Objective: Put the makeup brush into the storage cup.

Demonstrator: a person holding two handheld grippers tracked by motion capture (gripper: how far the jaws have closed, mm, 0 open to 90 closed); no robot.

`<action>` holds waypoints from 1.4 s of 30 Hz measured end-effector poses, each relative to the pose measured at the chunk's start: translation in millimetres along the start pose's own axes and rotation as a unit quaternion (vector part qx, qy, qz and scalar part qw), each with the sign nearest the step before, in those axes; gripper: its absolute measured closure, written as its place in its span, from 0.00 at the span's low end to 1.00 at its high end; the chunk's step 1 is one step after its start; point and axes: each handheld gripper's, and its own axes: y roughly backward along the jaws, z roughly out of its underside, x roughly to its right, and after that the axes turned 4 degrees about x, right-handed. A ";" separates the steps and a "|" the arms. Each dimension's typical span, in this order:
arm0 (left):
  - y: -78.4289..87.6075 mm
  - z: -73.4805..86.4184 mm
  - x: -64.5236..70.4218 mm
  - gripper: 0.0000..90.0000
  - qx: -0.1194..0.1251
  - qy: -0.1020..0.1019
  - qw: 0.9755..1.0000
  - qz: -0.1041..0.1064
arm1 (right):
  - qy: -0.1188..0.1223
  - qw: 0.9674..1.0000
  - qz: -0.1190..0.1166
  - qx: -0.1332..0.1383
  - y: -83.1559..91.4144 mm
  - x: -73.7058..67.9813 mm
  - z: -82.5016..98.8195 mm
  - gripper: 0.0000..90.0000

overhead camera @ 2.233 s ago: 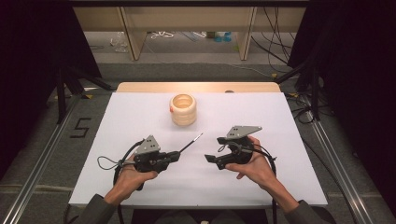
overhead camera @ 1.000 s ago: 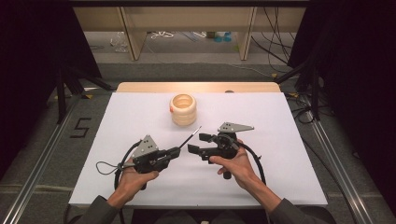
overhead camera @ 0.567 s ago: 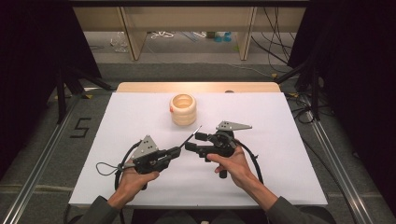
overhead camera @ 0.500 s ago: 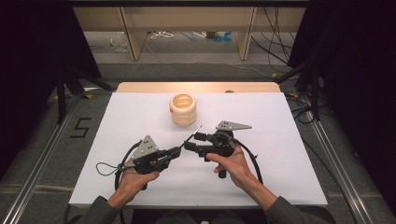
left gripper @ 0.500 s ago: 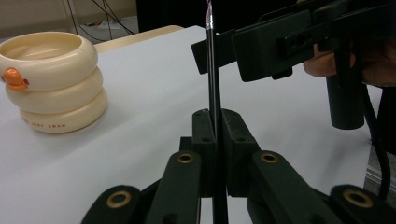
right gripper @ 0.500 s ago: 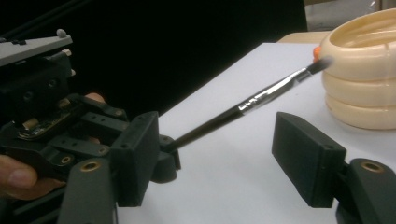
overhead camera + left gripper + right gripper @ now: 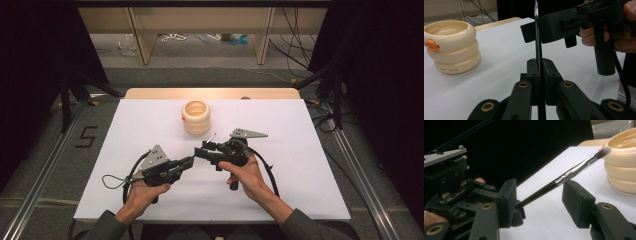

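My right gripper [image 7: 206, 151] has come in from the right side of the white table sheet [image 7: 310, 170] to meet my left gripper [image 7: 186, 162] near the middle, just in front of the cream, ring-stacked holder with a small orange duck on its side [image 7: 196, 117]. The left has hardly stirred. Its jaws are clamped on the lower black handle of a thin make-up brush with a silver ferrule [image 7: 564, 177], and the brush slants up and away toward the holder, its bristle tip close to the rim.

In the right gripper view my own jaws stand apart with the handle running between them, one pad [image 7: 577, 202] clear of it; whether the other pad touches the handle I cannot tell. I read this as a handover being set up: the right is placed to close on the brush above the left's grip, so that the left can let go, perhaps to drop the brush into the holder.

There is little room where the two grippers meet; they are nearly touching, and a careless closing could knock the brush askew. Around us the sheet lies bare to its edges on both sides, the holder stands well in from the far edge, and the path to it is free.
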 end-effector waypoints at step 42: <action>-3.1 2.8 -4.6 0.89 0.002 -0.010 1.000 0.013 | -0.042 0.996 -0.069 0.031 5.1 -2.3 -3.6 0.95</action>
